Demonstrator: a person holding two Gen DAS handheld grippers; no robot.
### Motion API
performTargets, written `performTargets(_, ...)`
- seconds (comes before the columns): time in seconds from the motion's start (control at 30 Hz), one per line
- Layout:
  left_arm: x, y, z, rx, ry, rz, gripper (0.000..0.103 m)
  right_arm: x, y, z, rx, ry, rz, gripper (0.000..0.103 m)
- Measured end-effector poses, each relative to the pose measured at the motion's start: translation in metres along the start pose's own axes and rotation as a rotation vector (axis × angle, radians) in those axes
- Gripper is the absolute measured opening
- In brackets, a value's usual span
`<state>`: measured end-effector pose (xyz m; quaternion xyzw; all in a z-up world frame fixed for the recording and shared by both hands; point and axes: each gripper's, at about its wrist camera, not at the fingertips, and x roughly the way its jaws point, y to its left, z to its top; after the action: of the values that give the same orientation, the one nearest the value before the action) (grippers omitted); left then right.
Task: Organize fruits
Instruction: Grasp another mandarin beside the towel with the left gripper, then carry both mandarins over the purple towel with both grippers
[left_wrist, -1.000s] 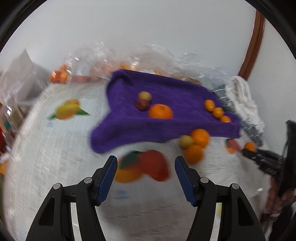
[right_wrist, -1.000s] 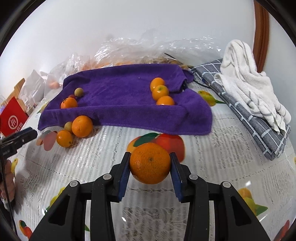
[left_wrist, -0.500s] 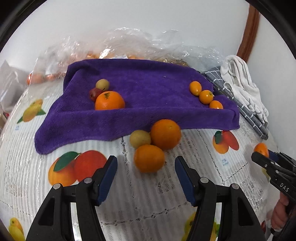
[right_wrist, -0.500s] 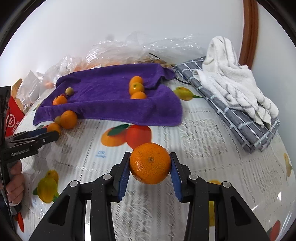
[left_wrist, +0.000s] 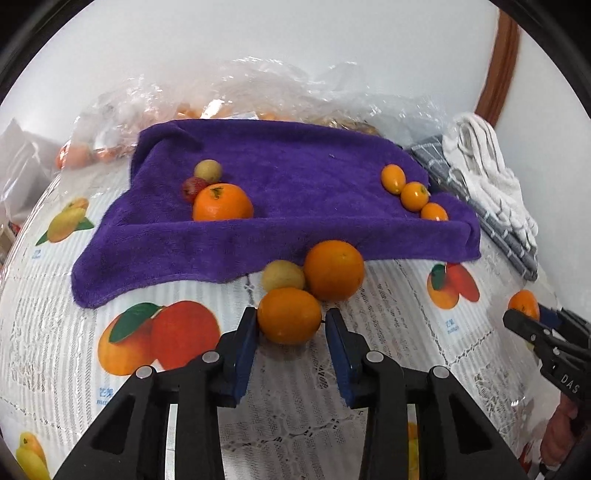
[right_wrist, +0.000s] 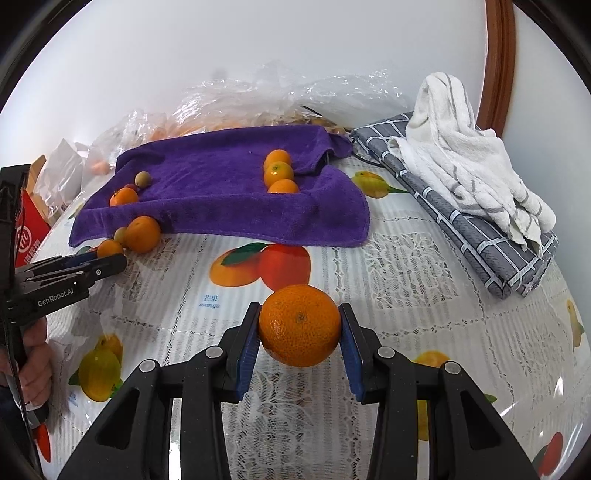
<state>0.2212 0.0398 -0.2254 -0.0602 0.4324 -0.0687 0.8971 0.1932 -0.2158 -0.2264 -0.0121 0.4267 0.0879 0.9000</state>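
1. The bench wears a white lace-patterned cloth under clear plastic, printed with oranges, mangoes and lemons. A plain white wall rises behind it, with a brown wooden door frame at 1 o'clock in the right wrist view.
2. A purple towel lies across the far half of the bench, its front edge rumpled. Behind it sit crinkled clear plastic bags with orange fruit inside.
3. At 2 o'clock of the towel, a folded grey checked cloth carries a crumpled white towel.
4. On the purple towel, at its 9 o'clock, an orange touches a small red fruit and a small tan fruit; at its 3 o'clock three small oranges lie in a row.
5. Just off the towel's front edge, a large orange and a tan fruit touch a small orange.
6. The left gripper has its jaws closing around that small orange; the left pad touches it, a thin gap shows at the right pad.
7. The right gripper has its jaws clamped on a mandarin, held above the bare bench, well apart from the towel at 6 o'clock of it.
8. A hand grips the left gripper's handle at 9 o'clock in the right wrist view.
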Motion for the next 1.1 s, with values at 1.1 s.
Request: performTargets(1.1, -0.046, 0.056, 0.024, -0.187, -0.21, 0.026, 0.035, -0.02, -0.017, 0.044, 0.066, -0.06, 0.007, 0.041)
